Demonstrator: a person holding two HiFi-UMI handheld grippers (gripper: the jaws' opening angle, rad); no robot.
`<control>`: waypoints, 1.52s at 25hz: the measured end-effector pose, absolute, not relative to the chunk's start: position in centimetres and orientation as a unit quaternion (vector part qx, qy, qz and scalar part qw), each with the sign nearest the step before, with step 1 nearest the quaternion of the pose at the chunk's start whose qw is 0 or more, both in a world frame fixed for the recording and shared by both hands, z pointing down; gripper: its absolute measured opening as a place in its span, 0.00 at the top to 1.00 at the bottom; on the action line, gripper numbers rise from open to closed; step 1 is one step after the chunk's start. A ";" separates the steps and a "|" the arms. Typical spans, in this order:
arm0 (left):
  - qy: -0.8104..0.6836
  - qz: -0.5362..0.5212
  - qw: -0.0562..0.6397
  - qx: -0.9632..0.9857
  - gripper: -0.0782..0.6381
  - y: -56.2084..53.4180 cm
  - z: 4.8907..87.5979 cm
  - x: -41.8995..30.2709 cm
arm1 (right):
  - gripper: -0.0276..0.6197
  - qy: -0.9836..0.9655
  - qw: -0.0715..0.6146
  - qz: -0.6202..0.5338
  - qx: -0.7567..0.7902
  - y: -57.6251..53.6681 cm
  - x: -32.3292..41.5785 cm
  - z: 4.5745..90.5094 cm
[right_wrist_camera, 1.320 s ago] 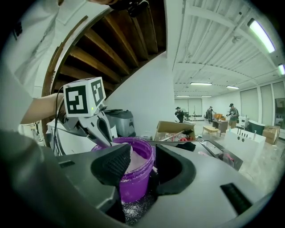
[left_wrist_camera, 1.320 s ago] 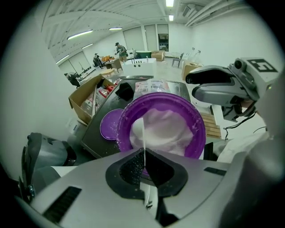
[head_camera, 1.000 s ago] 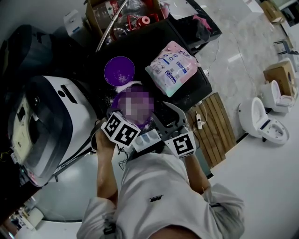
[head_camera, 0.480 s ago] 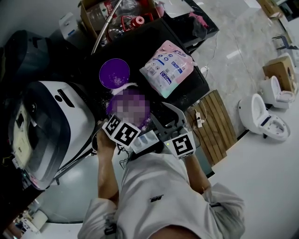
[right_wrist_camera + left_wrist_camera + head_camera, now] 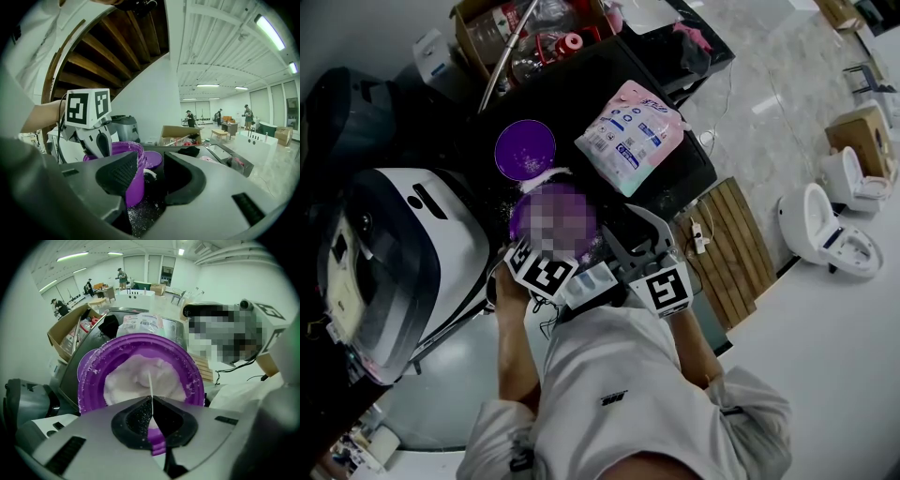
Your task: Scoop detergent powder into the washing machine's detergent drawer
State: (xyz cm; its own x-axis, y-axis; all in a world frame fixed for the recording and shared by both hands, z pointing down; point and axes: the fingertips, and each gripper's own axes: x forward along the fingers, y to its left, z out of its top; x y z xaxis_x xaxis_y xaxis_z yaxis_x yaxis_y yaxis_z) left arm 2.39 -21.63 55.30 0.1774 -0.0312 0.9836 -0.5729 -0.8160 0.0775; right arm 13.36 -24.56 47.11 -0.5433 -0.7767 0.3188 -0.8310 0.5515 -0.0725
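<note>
Print on the detergent bag (image 5: 630, 136) seems illegible.

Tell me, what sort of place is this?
Probably a big open test hall or showroom, not a home: a washing machine, toilets standing loose, and people working far off under strip lights.

Washing machine (image 5: 403, 253) left of table (image 5: 581, 89); on it, lid (image 5: 525, 149) left of detergent bag (image 5: 630, 136)

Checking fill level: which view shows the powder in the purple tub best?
Left gripper view: looks straight into the purple tub, white powder heaped inside. Head view: mosaic patch covers it. Right gripper view: only the tub's outer wall.
</note>
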 end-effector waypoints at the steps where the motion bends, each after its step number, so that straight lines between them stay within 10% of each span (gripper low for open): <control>1: -0.204 0.603 0.226 0.737 0.87 -21.5 55.2 2.5 | 0.69 -0.871 0.127 0.111 0.461 -24.5 13.3 47.1; 38: -0.267 0.286 0.348 0.852 0.87 -19.1 50.5 0.2 | 0.69 -0.862 0.160 0.103 0.469 -20.2 5.9 46.6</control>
